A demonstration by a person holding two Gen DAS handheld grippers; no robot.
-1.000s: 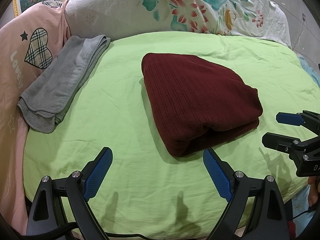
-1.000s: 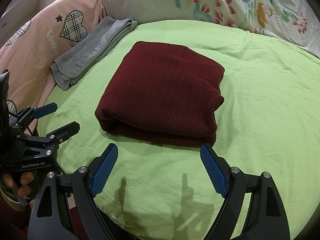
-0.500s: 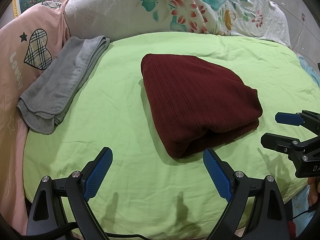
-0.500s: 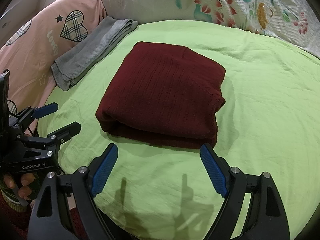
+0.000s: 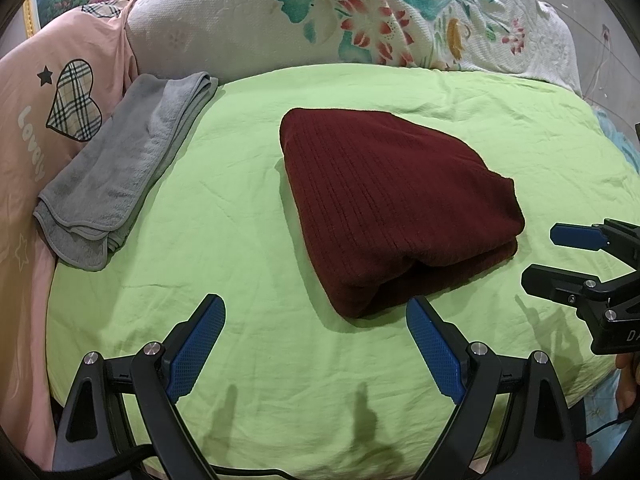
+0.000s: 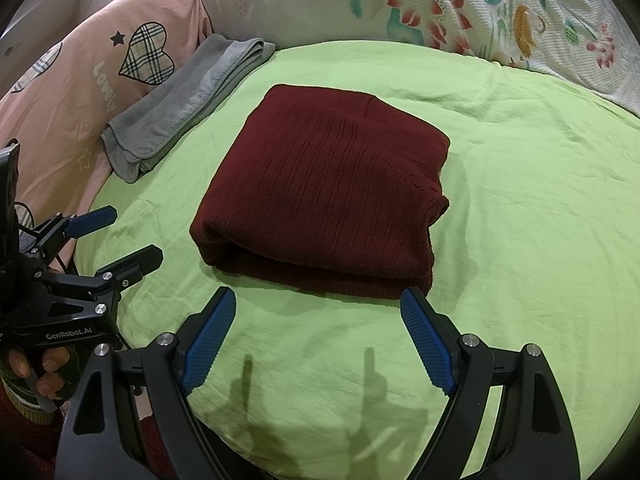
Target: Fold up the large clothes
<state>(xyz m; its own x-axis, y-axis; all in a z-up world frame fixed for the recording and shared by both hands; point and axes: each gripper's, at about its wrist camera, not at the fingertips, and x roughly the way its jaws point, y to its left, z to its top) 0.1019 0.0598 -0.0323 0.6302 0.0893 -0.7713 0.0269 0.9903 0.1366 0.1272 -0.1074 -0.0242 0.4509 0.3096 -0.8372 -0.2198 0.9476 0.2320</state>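
Observation:
A dark red ribbed sweater (image 5: 392,200) lies folded into a thick rectangle on the green sheet (image 5: 240,208); it also shows in the right wrist view (image 6: 328,192). My left gripper (image 5: 316,344) is open and empty, held just in front of the sweater's near left corner. It shows at the left edge of the right wrist view (image 6: 120,236). My right gripper (image 6: 316,336) is open and empty, close to the sweater's near folded edge. It shows at the right edge of the left wrist view (image 5: 560,256).
A folded grey towel (image 5: 120,176) lies at the sheet's left edge, also in the right wrist view (image 6: 184,104). A pink pillow with a plaid heart (image 5: 40,128) lies left of it. A white floral pillow (image 5: 360,16) runs along the back.
Almost nothing has changed. Both grippers stay open in front of the folded sweater, and the views have shifted only slightly.

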